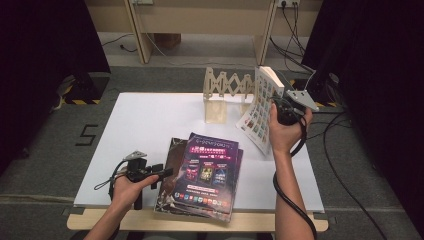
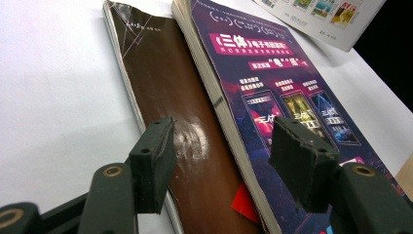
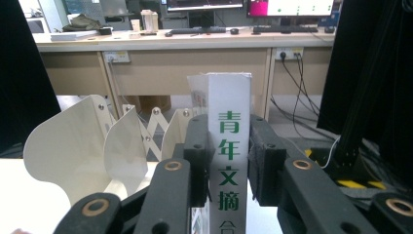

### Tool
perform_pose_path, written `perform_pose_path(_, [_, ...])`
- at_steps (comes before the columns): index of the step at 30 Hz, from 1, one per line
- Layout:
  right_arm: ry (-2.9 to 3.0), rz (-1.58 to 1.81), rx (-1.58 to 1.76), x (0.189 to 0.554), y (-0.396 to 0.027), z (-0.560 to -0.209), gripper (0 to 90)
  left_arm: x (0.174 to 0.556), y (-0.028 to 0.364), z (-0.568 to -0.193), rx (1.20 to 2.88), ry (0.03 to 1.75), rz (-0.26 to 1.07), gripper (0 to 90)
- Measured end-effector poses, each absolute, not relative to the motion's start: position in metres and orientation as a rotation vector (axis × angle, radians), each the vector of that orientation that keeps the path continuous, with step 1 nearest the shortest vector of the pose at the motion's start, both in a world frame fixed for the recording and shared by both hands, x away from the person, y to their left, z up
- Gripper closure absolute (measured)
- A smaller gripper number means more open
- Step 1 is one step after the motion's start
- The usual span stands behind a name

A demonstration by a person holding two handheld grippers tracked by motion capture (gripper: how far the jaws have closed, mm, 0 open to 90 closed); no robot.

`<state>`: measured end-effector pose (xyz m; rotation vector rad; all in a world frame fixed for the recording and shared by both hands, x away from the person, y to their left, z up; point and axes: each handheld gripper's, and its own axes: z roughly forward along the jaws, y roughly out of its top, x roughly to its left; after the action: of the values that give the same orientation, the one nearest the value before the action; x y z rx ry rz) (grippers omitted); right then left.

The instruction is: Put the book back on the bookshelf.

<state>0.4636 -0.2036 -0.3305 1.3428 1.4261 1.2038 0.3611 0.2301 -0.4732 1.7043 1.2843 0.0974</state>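
My right gripper [image 1: 278, 106] is shut on a white book [image 1: 261, 107], held upright with its pictured cover facing left, just right of a folding wooden rack [image 1: 225, 92]. In the right gripper view the jaws of the right gripper [image 3: 229, 141] clamp the book's spine [image 3: 229, 97], which carries green characters, and the rack's pale dividers [image 3: 87, 141] stand to the left. My left gripper [image 1: 162, 172] is open at the left edge of a flat stack. The left gripper [image 2: 221, 146] has its jaws spread over a brown book [image 2: 165, 83] and a purple book [image 2: 272, 87].
The white board [image 1: 145, 120] covers the table, whose wooden front edge [image 1: 100, 220] shows below. Cables [image 1: 345, 150] lie on the floor at the right. Dark curtains flank both sides. A wooden desk [image 1: 200, 20] stands behind. A "5" [image 1: 86, 134] marks the floor.
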Motion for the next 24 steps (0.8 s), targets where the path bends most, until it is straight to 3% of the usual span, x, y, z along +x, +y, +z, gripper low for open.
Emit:
perform_pose_path(13, [1.461, 1.201, 1.412, 0.462, -0.221, -0.328, 69.0, 0.361, 0.228, -0.472, 1.707, 1.280, 0.094, 41.1])
perform_pose_path(24, [1.521, 1.161, 1.470, 0.490, -0.229, -0.319, 62.8, 0.362, 0.229, -0.472, 1.707, 1.275, 0.097, 41.1])
